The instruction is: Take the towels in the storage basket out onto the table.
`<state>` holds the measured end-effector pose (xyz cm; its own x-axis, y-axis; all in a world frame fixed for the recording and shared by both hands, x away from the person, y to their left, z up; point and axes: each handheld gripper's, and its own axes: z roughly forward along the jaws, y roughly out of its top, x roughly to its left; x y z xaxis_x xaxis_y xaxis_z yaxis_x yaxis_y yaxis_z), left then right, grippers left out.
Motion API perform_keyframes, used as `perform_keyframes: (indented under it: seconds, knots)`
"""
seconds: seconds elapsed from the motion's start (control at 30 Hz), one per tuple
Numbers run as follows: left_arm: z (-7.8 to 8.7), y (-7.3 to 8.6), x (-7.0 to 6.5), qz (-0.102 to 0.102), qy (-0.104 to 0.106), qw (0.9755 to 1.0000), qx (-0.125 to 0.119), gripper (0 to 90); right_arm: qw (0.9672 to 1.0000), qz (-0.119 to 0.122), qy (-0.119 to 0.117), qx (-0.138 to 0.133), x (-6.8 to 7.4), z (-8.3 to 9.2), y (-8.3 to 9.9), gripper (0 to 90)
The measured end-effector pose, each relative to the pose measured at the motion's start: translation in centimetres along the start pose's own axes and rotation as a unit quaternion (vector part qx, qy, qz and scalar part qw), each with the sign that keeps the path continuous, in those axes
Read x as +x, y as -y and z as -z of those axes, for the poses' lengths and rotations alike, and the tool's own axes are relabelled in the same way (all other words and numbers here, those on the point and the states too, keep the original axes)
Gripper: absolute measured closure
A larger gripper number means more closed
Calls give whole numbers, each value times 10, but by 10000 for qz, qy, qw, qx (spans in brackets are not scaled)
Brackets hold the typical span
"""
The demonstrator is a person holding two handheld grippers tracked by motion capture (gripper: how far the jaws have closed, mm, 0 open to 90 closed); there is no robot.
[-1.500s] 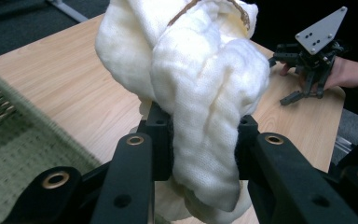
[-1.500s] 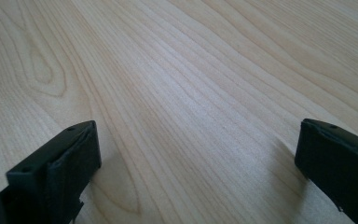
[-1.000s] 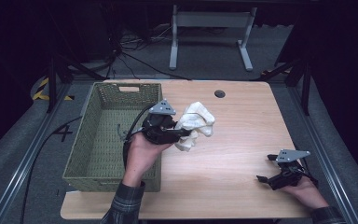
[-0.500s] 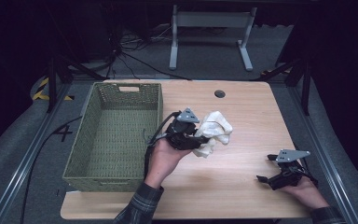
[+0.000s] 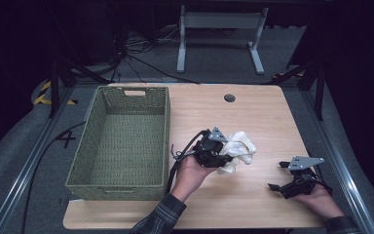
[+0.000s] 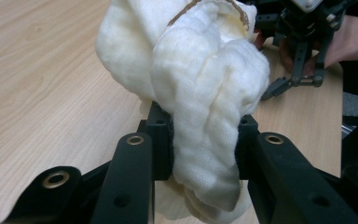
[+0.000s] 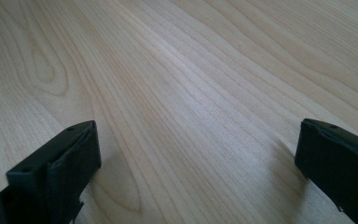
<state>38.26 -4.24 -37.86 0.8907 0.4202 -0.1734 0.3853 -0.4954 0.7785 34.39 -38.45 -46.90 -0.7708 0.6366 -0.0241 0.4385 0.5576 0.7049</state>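
A crumpled white cloth (image 5: 237,151) hangs just over the middle of the wooden table (image 5: 253,117), and my left gripper (image 5: 224,158) is shut on it from the left. In the left gripper view the cloth (image 6: 200,88) bulges up between the two black pads (image 6: 161,140), which press on its lower fold. My right gripper (image 5: 278,176) rests near the table's right front corner, held by a hand. In the right gripper view its jaws stand wide open over bare wood, the gripper (image 7: 196,154) holding nothing.
A green woven basket (image 5: 163,122) stands on the table's left side with nothing in it. A round cable hole (image 5: 230,98) sits at the table's far edge. A cable (image 5: 177,161) trails from the left gripper. Metal stand legs (image 5: 219,29) rise behind the table.
My left hand has carried the cloth rightward and down, away from the basket's edge toward the table's middle. The right gripper has stayed where it was.
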Motion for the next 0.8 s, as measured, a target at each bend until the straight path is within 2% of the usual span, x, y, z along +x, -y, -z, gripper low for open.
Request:
perform_keyframes:
  seconds: [0.17, 0.4, 0.57, 0.67, 0.73, 0.77, 0.8]
  knots:
    - [-19, 10, 2, 78, -8, 10000, 14, 697, 10000, 0, 0, 1, 0, 0, 0, 3]
    - [-47, 24, 8, 152, 1, 9997, 181, 695, 10000, 9, -8, 6, 0, 0, 0, 3]
    - [-67, 32, 11, 117, -34, 9992, 368, 675, 10000, 13, -9, 8, 0, 0, 0, 3]
    - [-73, 36, 12, 177, -58, 9987, 480, 590, 10000, 10, -6, 7, 0, 0, 0, 3]
    - [-73, 37, 12, 205, -59, 9988, 452, 498, 10000, 11, -5, 6, 0, 0, 0, 3]
    - [-70, 36, 11, 175, -91, 9990, 392, 498, 10000, 13, -8, 5, 0, 0, 0, 2]
    - [-65, 35, 10, 146, -116, 9992, 352, 452, 10000, 13, -8, 5, 0, 0, 0, 3]
